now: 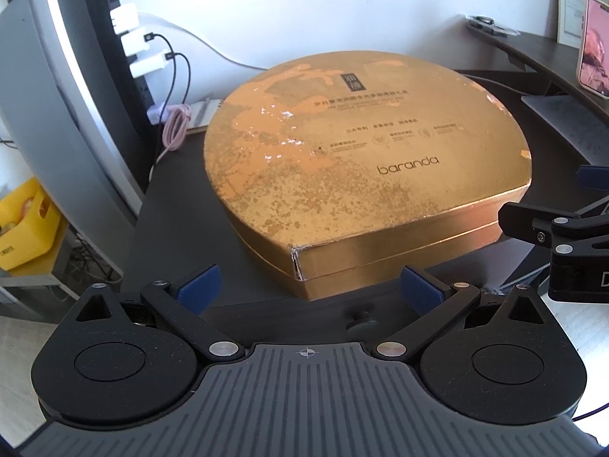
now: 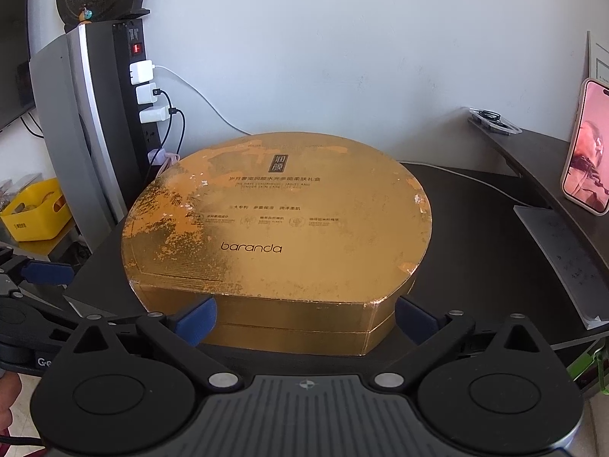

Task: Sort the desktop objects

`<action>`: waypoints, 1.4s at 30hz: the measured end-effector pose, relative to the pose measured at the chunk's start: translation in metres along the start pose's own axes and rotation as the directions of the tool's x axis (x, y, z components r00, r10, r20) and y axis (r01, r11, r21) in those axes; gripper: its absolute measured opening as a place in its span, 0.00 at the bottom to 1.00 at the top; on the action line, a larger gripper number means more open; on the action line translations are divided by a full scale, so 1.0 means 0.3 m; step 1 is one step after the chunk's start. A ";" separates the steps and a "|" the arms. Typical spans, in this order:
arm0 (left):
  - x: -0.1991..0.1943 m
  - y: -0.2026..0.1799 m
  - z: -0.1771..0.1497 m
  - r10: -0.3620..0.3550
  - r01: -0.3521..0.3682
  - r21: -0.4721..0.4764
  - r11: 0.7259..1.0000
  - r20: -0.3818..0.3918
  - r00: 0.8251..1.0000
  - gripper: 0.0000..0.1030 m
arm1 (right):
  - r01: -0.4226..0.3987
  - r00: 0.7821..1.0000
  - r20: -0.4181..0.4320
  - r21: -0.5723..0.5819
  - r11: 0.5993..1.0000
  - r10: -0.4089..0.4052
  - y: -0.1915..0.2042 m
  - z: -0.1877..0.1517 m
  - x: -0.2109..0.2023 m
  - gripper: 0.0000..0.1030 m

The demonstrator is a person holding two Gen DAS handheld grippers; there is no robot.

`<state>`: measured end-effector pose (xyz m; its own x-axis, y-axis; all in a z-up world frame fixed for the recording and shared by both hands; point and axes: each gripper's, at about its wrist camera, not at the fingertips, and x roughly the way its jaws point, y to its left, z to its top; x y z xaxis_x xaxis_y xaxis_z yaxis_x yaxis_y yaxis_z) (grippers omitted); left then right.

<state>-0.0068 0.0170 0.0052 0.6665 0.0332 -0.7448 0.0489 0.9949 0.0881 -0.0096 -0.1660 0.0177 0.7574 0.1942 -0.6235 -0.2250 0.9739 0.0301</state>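
Note:
A large gold box (image 1: pixel 361 160) marked "baranda", rounded at the back and flat at the front, lies closed on the dark desk (image 1: pixel 179 205). My left gripper (image 1: pixel 310 291) is open wide just before the box's front left corner, with nothing between its blue pads. In the right wrist view the gold box (image 2: pixel 281 221) fills the middle. My right gripper (image 2: pixel 304 321) is open, its blue pads standing on either side of the box's front wall; I cannot tell if they touch it. Each gripper shows at the edge of the other's view: right gripper (image 1: pixel 548 196), left gripper (image 2: pixel 38 270).
A black power strip (image 2: pixel 139 87) with white chargers stands upright at the back left beside a grey tower (image 2: pixel 57 133). A pink cable (image 1: pixel 175 129) hangs there. A yellow bin (image 2: pixel 36 213) sits lower left. A pink phone (image 2: pixel 588 144) leans on the right shelf, above a grey pad (image 2: pixel 563 259).

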 end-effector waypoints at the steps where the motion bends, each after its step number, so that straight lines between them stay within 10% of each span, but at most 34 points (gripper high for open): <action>1: 0.002 0.000 0.000 0.000 0.000 0.000 1.000 -0.002 1.000 1.00 | -0.001 1.000 -0.002 0.000 1.000 0.001 -0.001 0.000 0.002 0.98; 42: 0.030 -0.042 0.018 -0.004 0.005 0.038 0.999 -0.027 1.000 1.00 | -0.005 1.000 -0.021 0.021 1.000 0.005 -0.053 -0.008 0.026 0.98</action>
<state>0.0026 0.0044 0.0010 0.6458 0.0315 -0.7629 0.0808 0.9907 0.1094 -0.0017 -0.1803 0.0105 0.7431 0.1969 -0.6395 -0.2157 0.9752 0.0497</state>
